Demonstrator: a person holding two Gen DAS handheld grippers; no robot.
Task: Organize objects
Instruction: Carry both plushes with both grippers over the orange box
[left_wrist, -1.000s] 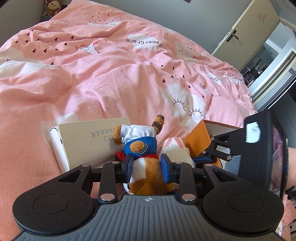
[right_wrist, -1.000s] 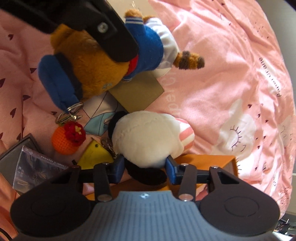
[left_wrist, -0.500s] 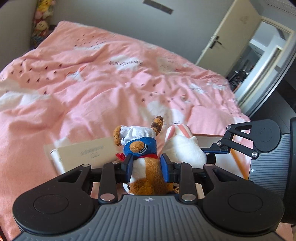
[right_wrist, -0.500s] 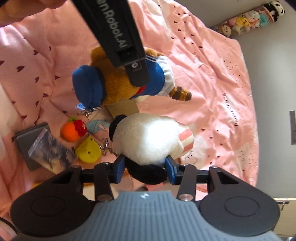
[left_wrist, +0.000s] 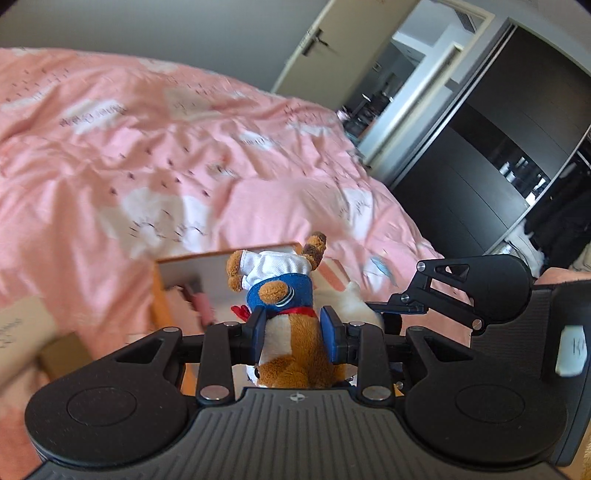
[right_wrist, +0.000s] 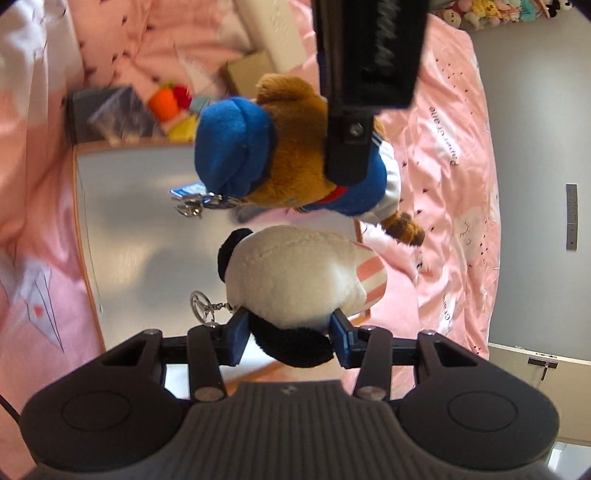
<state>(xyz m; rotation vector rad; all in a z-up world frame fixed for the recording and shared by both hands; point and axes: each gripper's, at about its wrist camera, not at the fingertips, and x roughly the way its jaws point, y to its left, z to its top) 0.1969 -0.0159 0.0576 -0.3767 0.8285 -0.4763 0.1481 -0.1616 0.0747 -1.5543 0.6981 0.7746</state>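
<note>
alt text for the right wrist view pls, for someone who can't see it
The right gripper is shut on a white plush toy with black ears and a keyring, held above an open orange box with a pale inside. Beside it, the left gripper's finger holds a brown plush in a blue cap; a pink bedspread lies beneath.

Brown plush dog (right_wrist: 295, 155) in blue cap, white-and-black plush (right_wrist: 295, 280), both above orange-rimmed box (right_wrist: 122, 229)

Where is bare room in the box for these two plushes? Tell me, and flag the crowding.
The box floor is bare between its orange rim and the white plush, below the bear. It is crowded past the far rim: dark case, orange knitted toy. The left wrist view shows a pink item inside.
</note>
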